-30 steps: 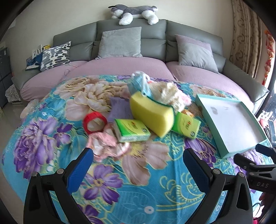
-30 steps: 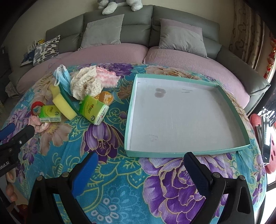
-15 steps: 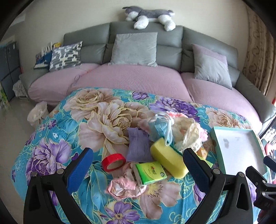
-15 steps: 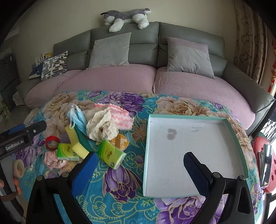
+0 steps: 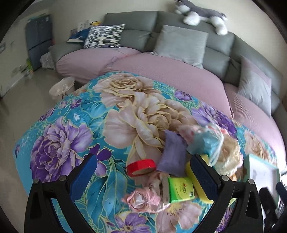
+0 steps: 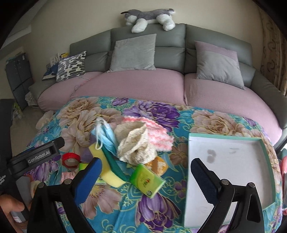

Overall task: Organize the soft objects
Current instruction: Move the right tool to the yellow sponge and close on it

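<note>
A heap of soft things (image 6: 132,152) — face mask, crocheted cloths, yellow sponge (image 6: 109,172), green tissue packs — lies on the flowered tabletop (image 6: 161,206), just left of the teal tray (image 6: 265,148). The left hand-held gripper (image 5: 143,177) and right hand-held gripper (image 6: 145,177) hover over it, spread wide, holding nothing.

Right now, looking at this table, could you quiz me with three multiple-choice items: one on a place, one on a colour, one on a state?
1. Where does the plush dog lie?
A. on top of the sofa back
B. in the tray
C. on the floor

2. What colour is the tape roll?
A. green
B. red
C. white

3. What is in the teal tray?
A. a sponge
B. a face mask
C. nothing

Answers:
1 A: it sprawls along the sofa's top edge.
2 B: its outer band is red.
3 C: only its bare white floor shows; all items sit beside it.
</note>
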The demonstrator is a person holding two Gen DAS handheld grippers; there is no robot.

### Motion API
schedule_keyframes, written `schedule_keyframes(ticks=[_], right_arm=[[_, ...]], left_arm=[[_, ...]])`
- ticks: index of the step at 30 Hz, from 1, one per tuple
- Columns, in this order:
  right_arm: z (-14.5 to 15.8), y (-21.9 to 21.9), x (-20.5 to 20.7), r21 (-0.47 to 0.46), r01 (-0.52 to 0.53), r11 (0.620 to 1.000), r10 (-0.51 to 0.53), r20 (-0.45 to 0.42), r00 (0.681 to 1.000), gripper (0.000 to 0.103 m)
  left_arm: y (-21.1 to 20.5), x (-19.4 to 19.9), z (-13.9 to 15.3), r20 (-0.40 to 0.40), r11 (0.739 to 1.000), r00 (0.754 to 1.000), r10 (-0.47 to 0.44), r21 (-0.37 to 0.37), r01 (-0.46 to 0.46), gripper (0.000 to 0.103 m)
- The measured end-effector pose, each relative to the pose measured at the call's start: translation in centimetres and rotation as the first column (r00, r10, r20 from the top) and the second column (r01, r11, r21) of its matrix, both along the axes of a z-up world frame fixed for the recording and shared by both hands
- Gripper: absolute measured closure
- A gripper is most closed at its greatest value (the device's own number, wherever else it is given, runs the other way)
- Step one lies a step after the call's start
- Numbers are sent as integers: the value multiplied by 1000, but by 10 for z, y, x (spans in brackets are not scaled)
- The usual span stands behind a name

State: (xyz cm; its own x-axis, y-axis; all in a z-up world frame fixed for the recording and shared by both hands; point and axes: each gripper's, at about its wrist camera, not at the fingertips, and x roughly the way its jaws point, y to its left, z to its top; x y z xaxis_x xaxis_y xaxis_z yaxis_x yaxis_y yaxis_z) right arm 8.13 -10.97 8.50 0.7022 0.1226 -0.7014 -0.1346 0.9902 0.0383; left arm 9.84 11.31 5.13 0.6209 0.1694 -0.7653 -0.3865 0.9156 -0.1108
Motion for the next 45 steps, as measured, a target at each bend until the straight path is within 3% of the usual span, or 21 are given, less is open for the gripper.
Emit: schedule_keyframes(ticks=[12, 18, 22, 23, 25, 27, 29, 32, 45], right_arm=[[-43, 45, 13, -58, -126, 990, 122, -66, 990, 6], [-62, 66, 18, -67, -185, 981, 176, -112, 978, 14], [-74, 71, 22, -54, -196, 979, 186, -143, 972, 25], [-76, 70, 23, -45, -194, 980, 186, -150, 971, 29], [-80, 69, 24, -35, -190, 981, 182, -161, 970, 34], [-82, 69, 26, -29, -185, 982, 178, -165, 970, 40], [-83, 68, 28, -17, -181, 983, 176, -167, 970, 57], [-83, 65, 28, -3, -175, 985, 172, -167, 971, 62], [-73, 62, 22, 26, -198, 980, 200, -136, 970, 65]], left_arm=[[27, -2, -40, -29, 993, 999, 36, -109, -39, 0], [33, 4, -58, -59, 986, 998, 29, -159, -38, 0], [33, 8, -67, -70, 982, 997, 25, -183, -38, 1], [33, 8, -69, -73, 981, 997, 24, -190, -37, 2], [34, 9, -72, -74, 977, 997, 23, -212, -38, 15], [36, 10, -75, -75, 971, 997, 25, -236, -42, 18], [37, 10, -76, -71, 968, 997, 25, -248, -42, 25], [36, 11, -75, -43, 960, 999, 1, -278, -13, 52], [29, 7, -55, -4, 978, 1000, -11, -207, 10, 53]])
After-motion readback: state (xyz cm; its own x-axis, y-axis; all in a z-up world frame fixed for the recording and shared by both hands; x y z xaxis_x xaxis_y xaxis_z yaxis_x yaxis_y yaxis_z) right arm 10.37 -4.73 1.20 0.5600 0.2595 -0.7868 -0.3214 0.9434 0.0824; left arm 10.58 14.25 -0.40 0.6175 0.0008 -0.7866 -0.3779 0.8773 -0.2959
